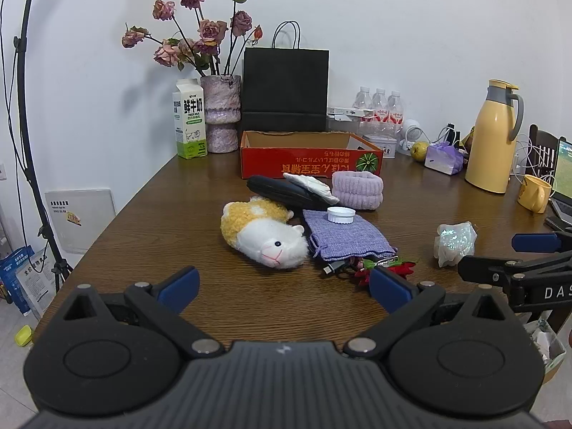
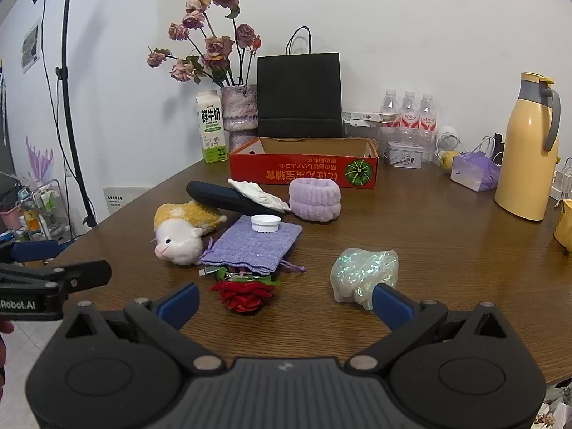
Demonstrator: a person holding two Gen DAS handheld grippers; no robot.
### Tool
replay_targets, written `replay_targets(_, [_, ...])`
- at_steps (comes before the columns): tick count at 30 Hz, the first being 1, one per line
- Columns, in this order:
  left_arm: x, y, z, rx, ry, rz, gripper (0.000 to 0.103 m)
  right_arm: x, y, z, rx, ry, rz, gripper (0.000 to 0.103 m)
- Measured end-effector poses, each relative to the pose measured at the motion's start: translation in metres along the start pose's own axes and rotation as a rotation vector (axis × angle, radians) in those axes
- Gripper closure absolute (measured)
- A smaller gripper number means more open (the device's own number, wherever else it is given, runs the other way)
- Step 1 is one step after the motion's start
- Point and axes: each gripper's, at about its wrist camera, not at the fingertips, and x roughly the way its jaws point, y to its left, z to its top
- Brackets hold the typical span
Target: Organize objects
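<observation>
Now both grippers, left (image 1: 282, 286) and right (image 2: 284, 298), are being held wide apart and empty, so picking a toy (image 1: 262, 234) for the box (image 1: 307, 159) is probably being started.

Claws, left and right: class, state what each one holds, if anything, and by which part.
Nothing is held. The left claw and the right claw both stand open above the table, gripping no object.

White wall (image 1: 393, 18), wooden table (image 1: 178, 221)

Right hand-held gripper (image 2: 284, 298) agape over red flower (image 2: 245, 295); plush (image 2: 180, 230) left.
</observation>
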Motion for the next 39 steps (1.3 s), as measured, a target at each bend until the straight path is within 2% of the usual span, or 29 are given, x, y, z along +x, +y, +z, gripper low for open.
replay_targets(39, [-0.0016,-0.0004,-0.0028,0.003,0.002,-0.001,0.0,-0.0011,0.0008,-0.0009,0.0,0.004,0.007,0.0])
